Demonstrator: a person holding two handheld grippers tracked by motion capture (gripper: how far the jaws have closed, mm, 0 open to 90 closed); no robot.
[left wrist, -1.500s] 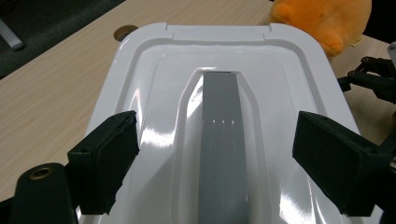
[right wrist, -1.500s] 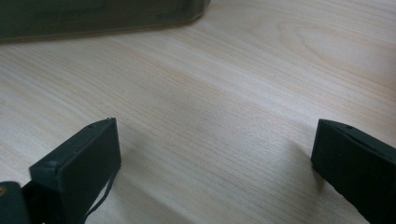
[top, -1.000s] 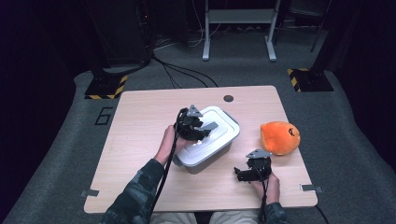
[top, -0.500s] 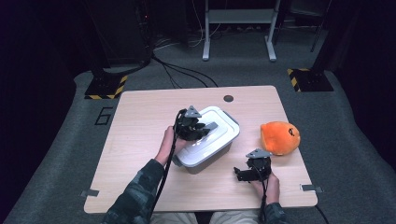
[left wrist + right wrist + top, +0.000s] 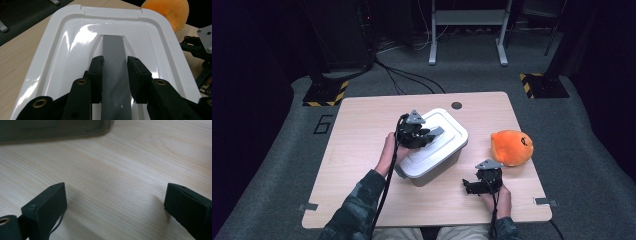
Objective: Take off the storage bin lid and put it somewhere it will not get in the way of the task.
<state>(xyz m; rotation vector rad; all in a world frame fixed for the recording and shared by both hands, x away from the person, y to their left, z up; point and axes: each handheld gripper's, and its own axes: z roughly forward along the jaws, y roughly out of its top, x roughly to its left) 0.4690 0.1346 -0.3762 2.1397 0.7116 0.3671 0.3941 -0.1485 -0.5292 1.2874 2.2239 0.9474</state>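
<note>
A: Item one, left gripper point(image 5: 115, 75)?
B: Mid-frame in the high view; its jaws have just been closing and now pinch the grey handle point(image 5: 115, 62) on the white lid point(image 5: 439, 137) of the box point(image 5: 432, 170).
A: Meaning?
B: Grip looks set; lifting the lid seems next.
A: Item two, right gripper point(image 5: 115, 207)?
B: Lower right, jaws spread, resting on the table point(image 5: 362, 130); orange plush toy point(image 5: 512, 147) beside it, untouched

- Bare table point(image 5: 362, 150) spans the frame's left, open for passage.
- White box point(image 5: 447, 155) blocks centre; orange plush point(image 5: 511, 147) blocks the right.
</note>
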